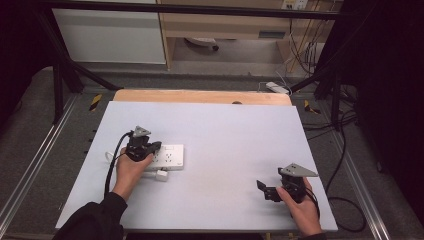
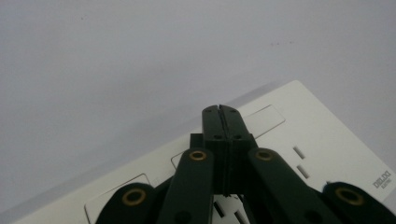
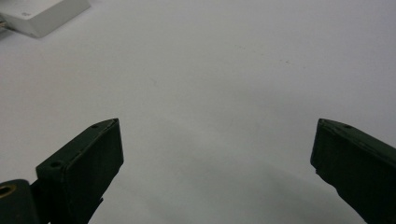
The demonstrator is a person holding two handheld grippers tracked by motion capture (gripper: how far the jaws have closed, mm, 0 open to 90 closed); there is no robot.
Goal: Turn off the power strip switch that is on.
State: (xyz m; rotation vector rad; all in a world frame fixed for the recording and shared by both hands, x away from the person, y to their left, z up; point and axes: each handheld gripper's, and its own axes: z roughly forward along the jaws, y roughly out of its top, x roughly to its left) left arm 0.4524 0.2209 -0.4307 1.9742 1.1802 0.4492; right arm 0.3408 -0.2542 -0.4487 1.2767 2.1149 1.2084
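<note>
A white power strip (image 1: 169,156) lies flat on the left half of the white table (image 1: 225,135). My left gripper (image 1: 155,146) hovers over its left end, jaws pressed together with nothing between them. In the left gripper view the shut tips (image 2: 220,110) sit above the power strip's (image 2: 322,140) top face, close to a rocker switch (image 2: 264,120); whether they touch it I cannot tell. My right gripper (image 1: 265,191) rests near the table's front right, apart from the strip. Its jaws stand wide open (image 3: 219,140) over bare table, and a corner of the power strip (image 3: 42,14) shows far off.
A small white plug (image 1: 161,175) lies just in front of the strip, beside the left hand. A white cord loop (image 1: 108,156) sticks out at the strip's left. A wooden ledge (image 1: 200,96) borders the table's far edge. Cables trail on the floor at the right (image 1: 345,205).
</note>
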